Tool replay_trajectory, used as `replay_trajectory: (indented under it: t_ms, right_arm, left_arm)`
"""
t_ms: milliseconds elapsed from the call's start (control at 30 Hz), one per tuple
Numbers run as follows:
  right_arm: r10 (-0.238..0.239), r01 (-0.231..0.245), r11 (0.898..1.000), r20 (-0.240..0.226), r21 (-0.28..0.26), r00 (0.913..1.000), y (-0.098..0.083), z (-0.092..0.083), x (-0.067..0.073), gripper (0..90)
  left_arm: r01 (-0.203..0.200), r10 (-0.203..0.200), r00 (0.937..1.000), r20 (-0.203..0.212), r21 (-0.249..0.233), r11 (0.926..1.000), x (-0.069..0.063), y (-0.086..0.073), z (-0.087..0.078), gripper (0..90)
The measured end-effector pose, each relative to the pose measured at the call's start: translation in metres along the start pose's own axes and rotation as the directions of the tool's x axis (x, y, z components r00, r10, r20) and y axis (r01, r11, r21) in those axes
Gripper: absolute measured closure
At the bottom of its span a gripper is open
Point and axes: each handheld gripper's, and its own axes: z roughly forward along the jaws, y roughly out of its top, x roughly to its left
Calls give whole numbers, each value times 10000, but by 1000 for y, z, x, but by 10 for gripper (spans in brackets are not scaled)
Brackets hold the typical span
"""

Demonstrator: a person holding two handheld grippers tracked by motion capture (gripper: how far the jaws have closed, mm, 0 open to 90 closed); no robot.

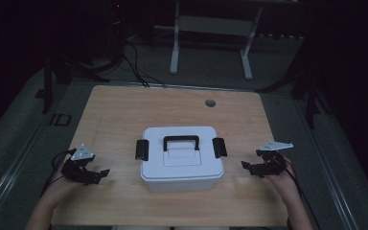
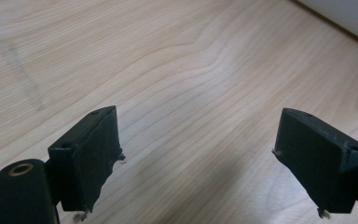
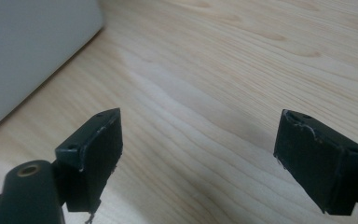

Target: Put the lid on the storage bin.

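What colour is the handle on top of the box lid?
Black, on a white box; the handle shows best in the high view.

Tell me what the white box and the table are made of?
The white box looks like smooth plastic: plain, even walls and moulded black latches and handle. The table looks like pale wood or a wood-look coating, going by its grain lines; which one can't be told.
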Motion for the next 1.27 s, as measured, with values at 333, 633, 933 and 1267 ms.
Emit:
replay_trajectory:
  t_ms: [333, 633, 933, 1267]
  right_arm:
    - [847, -834, 9955, 276, -449, 9960, -17, 4, 3, 129]
    - [1247, -1154, 9874, 832, -1083, 9887, -28, 4, 3, 124]
    - [1901, -1597, 9717, 1753, -1740, 9660, -39, 9, 0, 124]
    - [1731, -1361, 9750, 2161, -1759, 9609, -39, 11, 4, 124]
  left_arm:
    - [726, -753, 9933, -878, -333, 9968, -3, -8, 8, 139]
    - [1388, -1574, 9695, -1876, -1087, 9843, -8, -19, 8, 138]
    - [1666, -2050, 9396, -2740, -1569, 9735, -13, -27, 8, 125]
    - [1704, -2220, 9321, -2861, -1942, 9661, -14, -28, 6, 114]
